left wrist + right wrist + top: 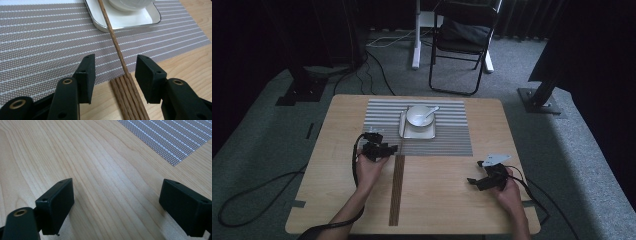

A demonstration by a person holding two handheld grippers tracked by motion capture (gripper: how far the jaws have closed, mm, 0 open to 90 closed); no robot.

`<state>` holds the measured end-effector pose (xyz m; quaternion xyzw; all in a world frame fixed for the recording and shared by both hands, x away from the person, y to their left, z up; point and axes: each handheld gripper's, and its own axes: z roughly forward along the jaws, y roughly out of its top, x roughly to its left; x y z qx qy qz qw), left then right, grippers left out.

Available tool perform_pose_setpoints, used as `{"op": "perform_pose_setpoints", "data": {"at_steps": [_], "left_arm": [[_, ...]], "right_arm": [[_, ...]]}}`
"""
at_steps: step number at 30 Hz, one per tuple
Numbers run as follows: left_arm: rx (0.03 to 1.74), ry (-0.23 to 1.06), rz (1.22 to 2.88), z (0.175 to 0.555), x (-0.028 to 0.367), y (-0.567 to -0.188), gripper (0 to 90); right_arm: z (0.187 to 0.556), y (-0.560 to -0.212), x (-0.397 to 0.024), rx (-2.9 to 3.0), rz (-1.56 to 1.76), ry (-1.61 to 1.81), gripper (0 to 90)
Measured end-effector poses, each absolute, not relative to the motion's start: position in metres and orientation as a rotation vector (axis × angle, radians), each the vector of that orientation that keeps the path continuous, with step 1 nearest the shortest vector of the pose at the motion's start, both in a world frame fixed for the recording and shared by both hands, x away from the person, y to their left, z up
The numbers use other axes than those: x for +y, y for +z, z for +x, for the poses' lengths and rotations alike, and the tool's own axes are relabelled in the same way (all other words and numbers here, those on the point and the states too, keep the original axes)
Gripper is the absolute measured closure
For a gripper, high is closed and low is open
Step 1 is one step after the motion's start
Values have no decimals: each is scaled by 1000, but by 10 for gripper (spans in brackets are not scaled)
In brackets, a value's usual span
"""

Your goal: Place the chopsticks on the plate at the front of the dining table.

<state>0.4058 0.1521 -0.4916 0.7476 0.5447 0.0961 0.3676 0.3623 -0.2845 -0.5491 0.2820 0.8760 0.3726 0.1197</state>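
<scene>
1. High view: the left gripper is held at the near edge of the mat, beside the sticks lying on the counter. The right gripper is seen well apart, over bare wood.
2. Left gripper view: the jaws are apart; one stick is leaned on the tray, unclamped.
3. Right gripper view: the jaws are wide apart, nothing is held.

I see matt, grained wooden chopsticks, a coarse woven placemat, a glossy white ceramic tray, a smooth pale wood table, and matt black plastic on my left gripper.
</scene>
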Motion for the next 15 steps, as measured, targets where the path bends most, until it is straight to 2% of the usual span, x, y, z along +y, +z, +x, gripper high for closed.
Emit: {"op": "perform_pose_setpoints", "data": {"at_steps": [15], "left_arm": [[1396,223,1942,397,150,-498,512]], "right_arm": [[362,-549,-285,2560,823,1090,121]]}}
